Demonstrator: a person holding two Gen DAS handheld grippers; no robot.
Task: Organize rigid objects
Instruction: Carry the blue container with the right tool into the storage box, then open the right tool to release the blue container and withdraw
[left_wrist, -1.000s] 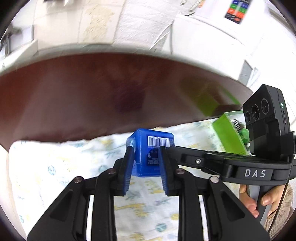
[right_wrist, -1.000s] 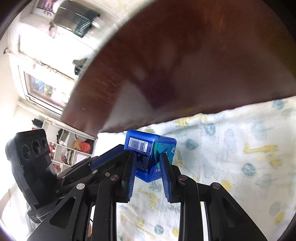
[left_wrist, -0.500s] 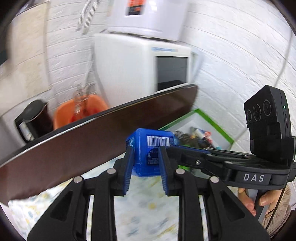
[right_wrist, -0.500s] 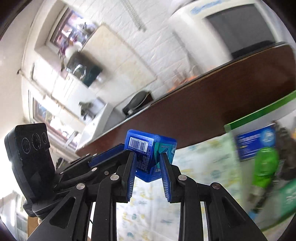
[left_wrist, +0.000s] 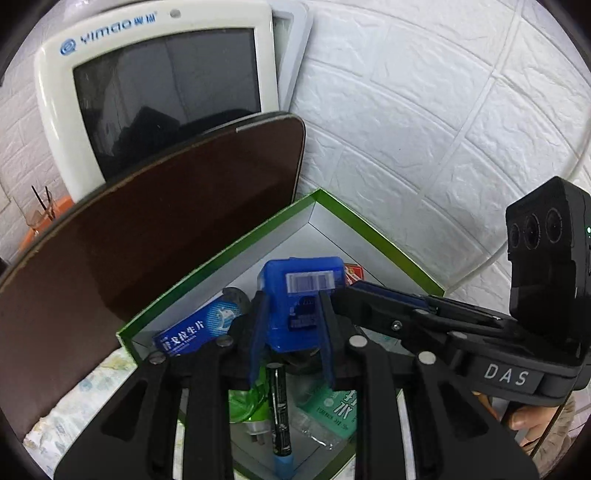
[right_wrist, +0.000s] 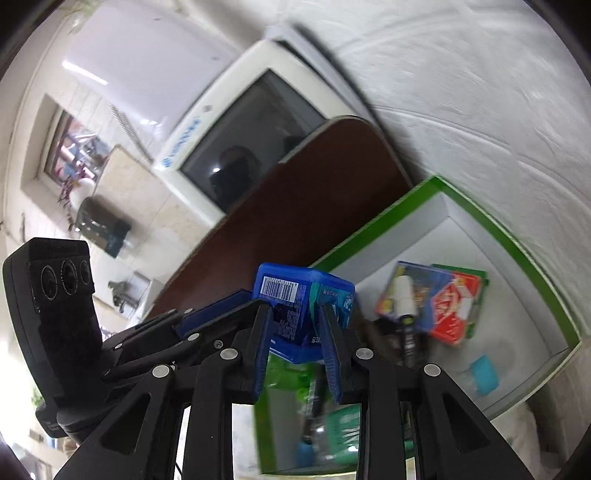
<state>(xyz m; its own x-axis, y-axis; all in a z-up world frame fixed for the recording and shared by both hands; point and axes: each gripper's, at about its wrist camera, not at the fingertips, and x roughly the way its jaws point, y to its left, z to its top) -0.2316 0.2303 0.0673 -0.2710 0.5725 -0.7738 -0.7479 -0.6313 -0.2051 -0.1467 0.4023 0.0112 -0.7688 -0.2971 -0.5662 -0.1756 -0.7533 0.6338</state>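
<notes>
Blue plastic box (left_wrist: 301, 302) with a barcode label is held in the air by both grippers at once, above the green-rimmed tray (left_wrist: 384, 236). Left gripper (left_wrist: 290, 332) pinches it between its blue pads; its jaws have just closed slightly further, box between them. Right gripper (right_wrist: 295, 332) clamps the same box from the other side, pads pressed on its faces. Tray sits in the corner by the white brick wall (left_wrist: 424, 110), just beside the dark brown table (left_wrist: 147, 240) edge. Inside the tray: a blue carton with white lettering (left_wrist: 192, 332), a black pen (left_wrist: 279, 413), a green packet (left_wrist: 332, 406), a red-and-blue pack (right_wrist: 443, 306). Cream monitor (left_wrist: 155, 85) stands behind the table. Patterned cloth (left_wrist: 74, 406) lies under the tray.
</notes>
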